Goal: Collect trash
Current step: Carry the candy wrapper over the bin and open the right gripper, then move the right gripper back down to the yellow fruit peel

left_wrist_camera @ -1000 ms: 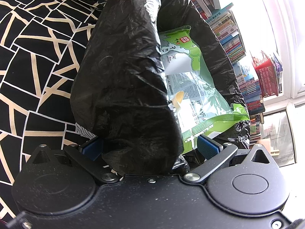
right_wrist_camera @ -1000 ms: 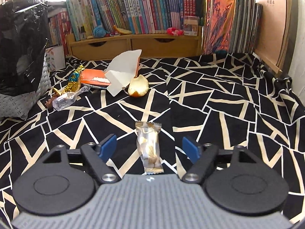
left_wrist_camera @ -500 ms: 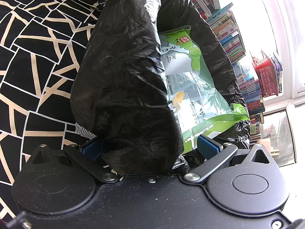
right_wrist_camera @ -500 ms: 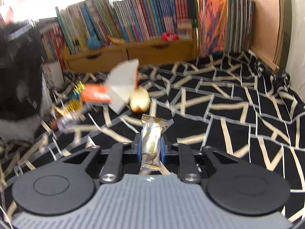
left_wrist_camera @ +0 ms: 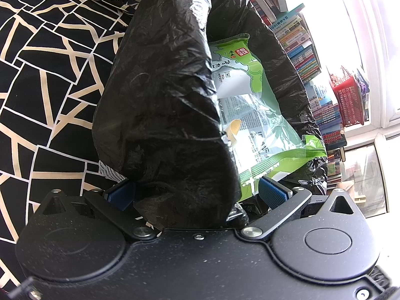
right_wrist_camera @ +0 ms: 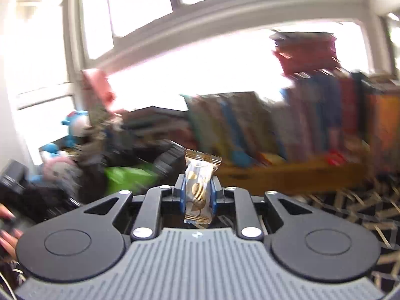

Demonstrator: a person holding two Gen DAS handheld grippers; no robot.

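In the left wrist view a black trash bag (left_wrist_camera: 162,105) fills the middle, and its crumpled wall lies between the spread fingers of my left gripper (left_wrist_camera: 196,193), which is open. Inside the bag's mouth lies a green and white snack wrapper (left_wrist_camera: 250,115). In the right wrist view my right gripper (right_wrist_camera: 198,195) is shut on a small gold and silver candy packet (right_wrist_camera: 200,182), held upright in the air. Beyond it, blurred, are the black bag (right_wrist_camera: 165,160) and the green wrapper (right_wrist_camera: 127,177).
A black cloth with cream lines (left_wrist_camera: 45,80) covers the surface to the left of the bag. Rows of books (right_wrist_camera: 287,125) stand along a wooden shelf (right_wrist_camera: 287,175) under a bright window. A red basket (left_wrist_camera: 347,105) sits by the window. A person's fingers (right_wrist_camera: 6,235) show at the left edge.
My right gripper shut on the candy packet, lifted it off the cloth and swung left toward the bag. The left gripper and the bag have not moved.
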